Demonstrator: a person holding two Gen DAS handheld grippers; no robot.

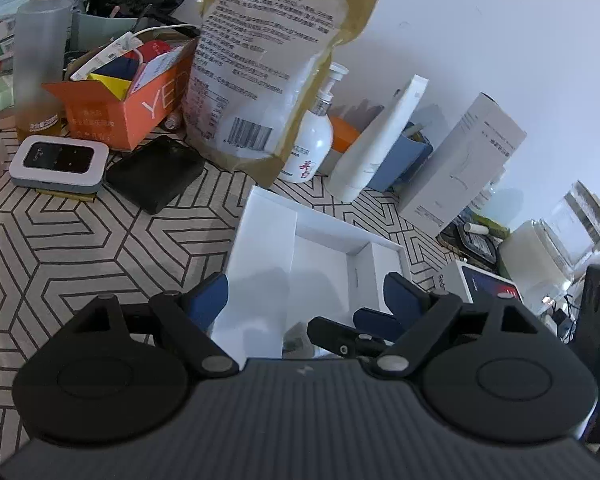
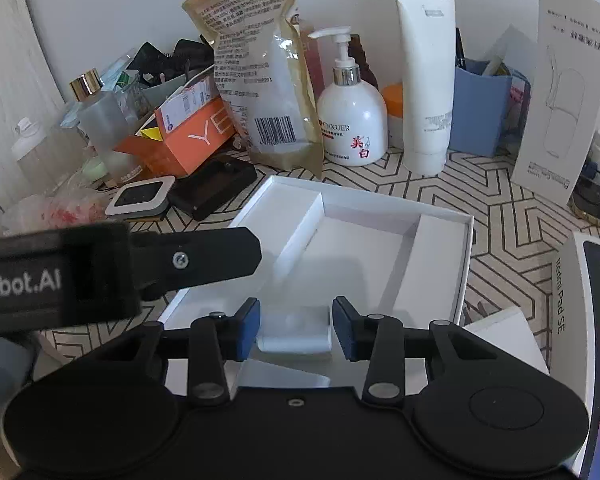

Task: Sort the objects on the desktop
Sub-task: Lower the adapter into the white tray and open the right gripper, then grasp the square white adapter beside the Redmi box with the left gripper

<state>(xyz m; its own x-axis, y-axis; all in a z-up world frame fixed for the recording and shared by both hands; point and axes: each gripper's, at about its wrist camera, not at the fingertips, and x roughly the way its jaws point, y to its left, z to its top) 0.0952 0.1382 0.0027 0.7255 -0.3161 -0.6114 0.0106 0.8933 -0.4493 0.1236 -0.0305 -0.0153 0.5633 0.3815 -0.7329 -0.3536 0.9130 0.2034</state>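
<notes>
Two tongs work over a white tray [image 2: 440, 264] on a patterned cloth [image 1: 60, 248]. The right tongs [image 2: 295, 330] are pinching a small white block [image 2: 296, 334], which sits between the blue pads at the tray's near edge, both pads against its ends. The left tongs [image 1: 306, 300] stand spread with nothing between the pads, hovering over the tray's near left side; in the right view their black arm reaches in from the left, above that corner. The tray has an open well in the middle and raised strips on either side. Just right of the right tongs lies a tablet box [image 2: 588, 340]. Beyond the tray, ahead of the tongs, stand a tan pouch [image 2: 260, 80], a pump bottle [image 2: 350, 120] and a white tube [image 2: 426, 80], side by side by the wall. Farther left are an orange box [image 2: 188, 140], a black case [image 2: 216, 184], a white-framed device [image 2: 140, 198] and a gold-capped bottle [image 2: 96, 112]. Right of the tube sit a blue holder [image 2: 480, 112] and a tall white carton [image 2: 560, 92].
</notes>
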